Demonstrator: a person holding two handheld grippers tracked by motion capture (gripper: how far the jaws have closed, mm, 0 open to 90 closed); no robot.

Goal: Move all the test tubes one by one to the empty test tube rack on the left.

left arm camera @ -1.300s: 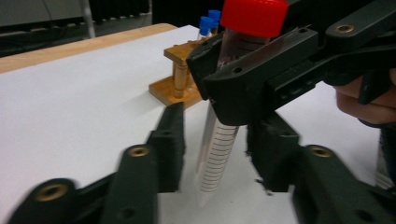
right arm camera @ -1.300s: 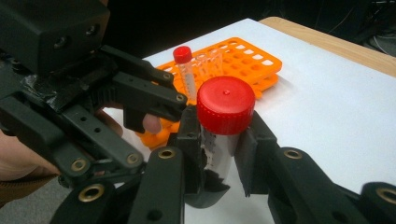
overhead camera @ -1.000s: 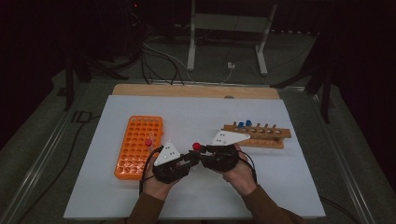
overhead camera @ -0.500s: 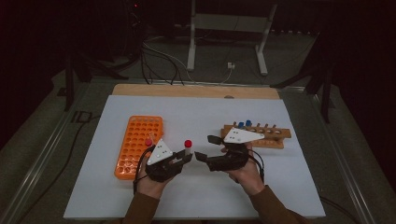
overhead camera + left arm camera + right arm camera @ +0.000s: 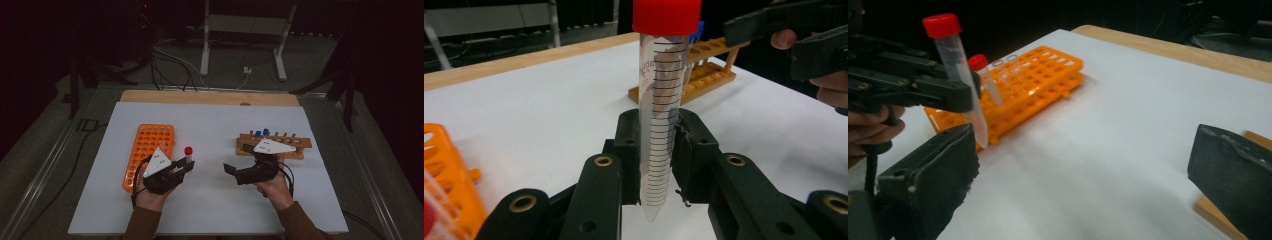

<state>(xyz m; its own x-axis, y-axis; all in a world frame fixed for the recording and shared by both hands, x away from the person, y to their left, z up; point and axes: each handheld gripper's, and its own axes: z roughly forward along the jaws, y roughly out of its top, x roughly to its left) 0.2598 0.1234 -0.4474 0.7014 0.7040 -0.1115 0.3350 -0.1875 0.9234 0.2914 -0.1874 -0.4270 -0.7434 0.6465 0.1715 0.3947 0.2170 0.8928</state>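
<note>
My left gripper [image 5: 186, 164] is shut on a clear, graduated tube with a red cap [image 5: 660, 100], held upright just above the white mat; the same tube [image 5: 955, 65] appears in the right gripper view, and its cap [image 5: 188, 150] from above. An orange rack [image 5: 150, 150] lies just left of that gripper, and a second red-capped tube [image 5: 982, 75] stands in it. My right gripper [image 5: 231, 170] is open and holds nothing, its jaws spread wide, and it sits in front of the wooden rack [image 5: 274, 145].
The wooden rack [image 5: 704, 70] carries blue-capped tubes [image 5: 261, 133] at its left end. A white mat [image 5: 215, 125] covers the table, with a wooden strip [image 5: 210, 97] along its far edge. Cables and a metal stand lie beyond.
The two grippers were together at the mat's middle with the tube between them. They have drawn apart: the left one keeps the tube and moved left, the right one opened and moved right.
</note>
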